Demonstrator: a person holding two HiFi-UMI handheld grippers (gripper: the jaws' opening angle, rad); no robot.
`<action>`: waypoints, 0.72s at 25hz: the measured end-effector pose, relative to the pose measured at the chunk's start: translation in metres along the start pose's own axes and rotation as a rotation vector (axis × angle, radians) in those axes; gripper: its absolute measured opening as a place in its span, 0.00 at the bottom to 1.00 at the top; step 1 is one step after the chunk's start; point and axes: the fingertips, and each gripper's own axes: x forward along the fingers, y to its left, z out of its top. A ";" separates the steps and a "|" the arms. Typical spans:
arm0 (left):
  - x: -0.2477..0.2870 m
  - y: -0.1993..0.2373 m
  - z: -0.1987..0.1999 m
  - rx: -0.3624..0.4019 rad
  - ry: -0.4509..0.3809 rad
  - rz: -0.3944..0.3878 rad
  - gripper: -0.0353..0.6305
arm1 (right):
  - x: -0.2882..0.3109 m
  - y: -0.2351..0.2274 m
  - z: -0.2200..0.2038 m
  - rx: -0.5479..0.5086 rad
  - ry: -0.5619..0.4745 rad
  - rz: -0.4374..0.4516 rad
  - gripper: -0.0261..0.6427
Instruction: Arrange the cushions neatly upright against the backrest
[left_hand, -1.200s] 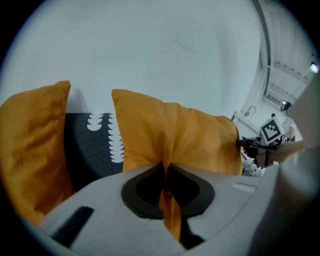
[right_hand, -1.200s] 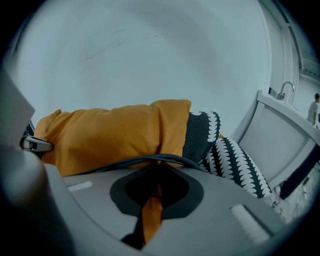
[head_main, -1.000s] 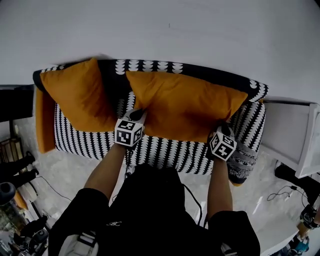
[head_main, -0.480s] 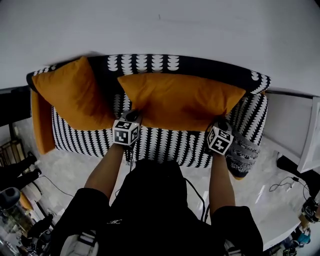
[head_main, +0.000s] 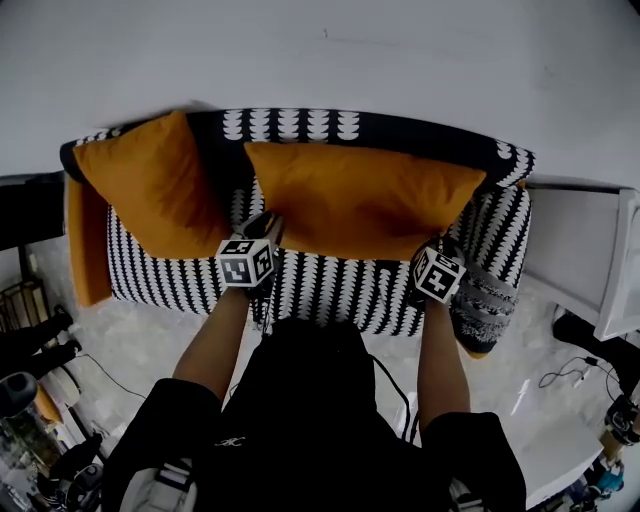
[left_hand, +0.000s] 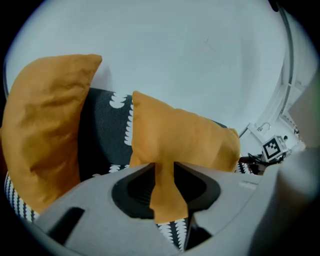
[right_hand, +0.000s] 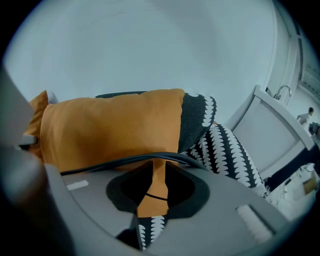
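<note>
**A:** Jaws eased apart just now on both the left gripper (left_hand: 163, 175) and the right gripper (right_hand: 158, 175). Pinch of orange fabric sitting in each gap, slack rather than clamped by the look of it.

**B:** Fabric from what?

**A:** Bottom corners of the long cushion (head_main: 360, 200), one per side. Sensible grip: keeps both ends level while setting it down. Leaning on the backrest (head_main: 300, 125), lower edge on the seat (head_main: 330, 290), roughly upright with a slight backward tilt.

**B:** And the other?

**A:** Second cushion (head_main: 150, 190), propped in the left corner, angled, just beside the long one. Probably needs squaring up.

**B:** Surface? Room?

**A:** Soft black-and-white patterned sofa (head_main: 150, 280), so expect some slump after release. Plain white wall (head_main: 320, 50) directly behind. Grey knit item (head_main: 485, 305) at the right end, orange piece (head_main: 88, 245) along the left end, can't tell what. Pale glossy floor (head_main: 150, 335), white cabinet (head_main: 570, 265) to the right, cables (head_main: 565, 378) near it.
</note>
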 end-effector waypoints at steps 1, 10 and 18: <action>-0.004 -0.004 0.003 0.013 -0.010 -0.004 0.24 | -0.006 0.002 0.001 0.000 -0.014 0.001 0.17; -0.059 -0.066 0.035 0.226 -0.080 -0.046 0.06 | -0.086 0.045 0.025 0.005 -0.162 0.160 0.05; -0.139 -0.138 0.061 0.271 -0.197 -0.148 0.06 | -0.194 0.080 0.050 0.016 -0.231 0.355 0.05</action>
